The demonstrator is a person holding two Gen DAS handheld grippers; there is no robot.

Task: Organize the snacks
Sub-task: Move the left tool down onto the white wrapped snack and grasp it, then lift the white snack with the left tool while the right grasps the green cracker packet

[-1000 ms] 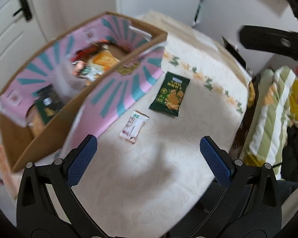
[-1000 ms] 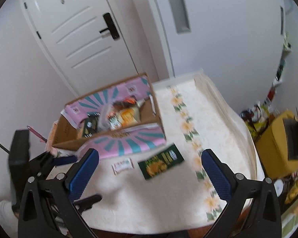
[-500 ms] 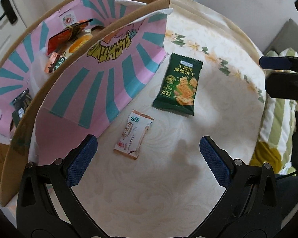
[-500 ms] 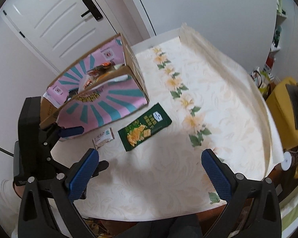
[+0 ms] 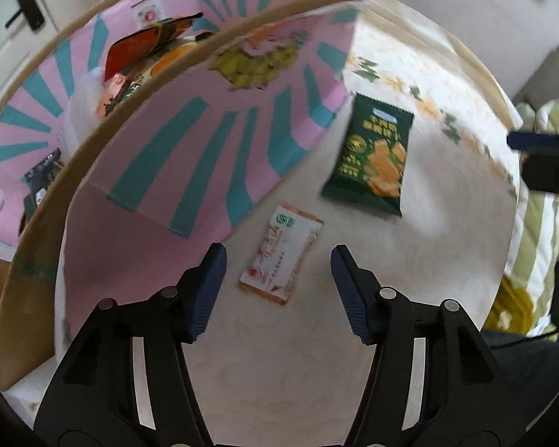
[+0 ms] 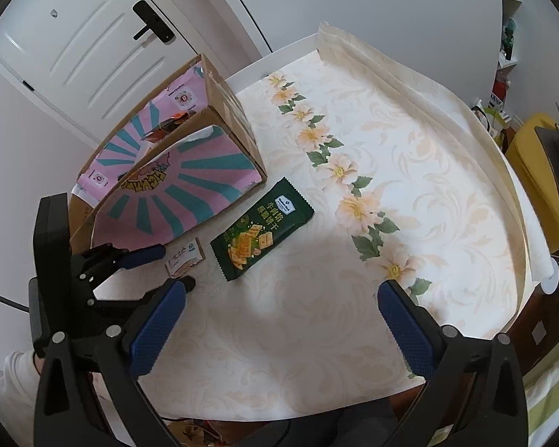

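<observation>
Crowding small white packet [image 5: 281, 254]: box flap [image 5: 220, 141] | green packet [image 5: 372, 156] beside, seemingly untouched

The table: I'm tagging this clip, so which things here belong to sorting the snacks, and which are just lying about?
Part of the job:
- small white snack packet, between the closing left gripper pads, not yet pinched
- green cracker bag
- cardboard box with snacks inside
- right gripper, open over the cloth

Just lying about:
- floral tablecloth
- white door
- striped cushion

Soft daylight, fisheye warp, L-view blur
</observation>
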